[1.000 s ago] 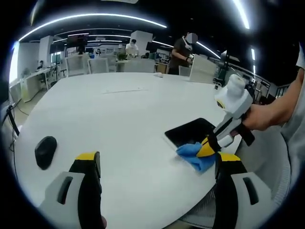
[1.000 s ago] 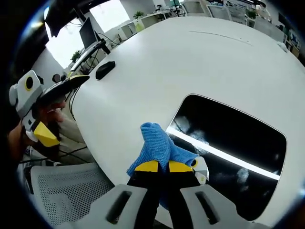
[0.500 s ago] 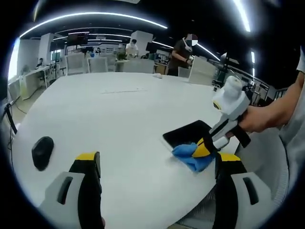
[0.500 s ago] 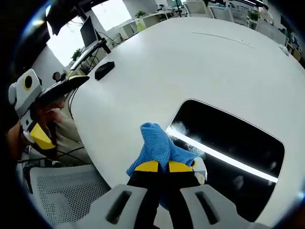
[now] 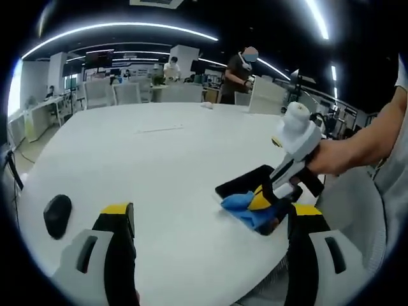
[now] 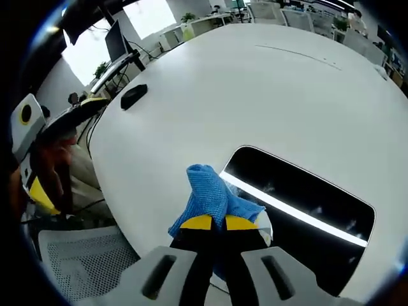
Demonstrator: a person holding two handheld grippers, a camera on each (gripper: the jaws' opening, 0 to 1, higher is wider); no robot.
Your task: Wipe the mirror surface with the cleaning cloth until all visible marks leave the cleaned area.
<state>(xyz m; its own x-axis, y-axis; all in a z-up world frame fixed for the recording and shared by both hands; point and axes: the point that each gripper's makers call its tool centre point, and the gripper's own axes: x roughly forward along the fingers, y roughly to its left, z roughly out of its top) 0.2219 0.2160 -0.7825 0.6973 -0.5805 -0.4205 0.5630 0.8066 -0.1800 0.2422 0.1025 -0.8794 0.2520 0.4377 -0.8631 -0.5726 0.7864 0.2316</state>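
Note:
A dark rectangular mirror (image 6: 306, 204) lies flat near the white table's edge and reflects a bright ceiling light strip. My right gripper (image 6: 213, 223) is shut on a blue cleaning cloth (image 6: 207, 194), which rests on the mirror's near left corner. Faint smudges show on the glass by the light strip. In the left gripper view the same mirror (image 5: 245, 183) and blue cloth (image 5: 242, 205) sit at the right, with the right gripper (image 5: 260, 199) on them, held by a person's hand. My left gripper (image 5: 210, 220) stands open above the table with nothing between its fingers.
A black computer mouse (image 5: 57, 215) lies on the white table (image 5: 159, 159) at the left; it is (image 6: 132, 95) near the far-left edge in the right gripper view. A mesh chair (image 6: 83, 261) stands below the table edge. People and desks fill the background.
The right gripper has slid the cloth a little along the mirror's near corner. Some of the white smears by the light strip are gone. Both views have shifted slightly.

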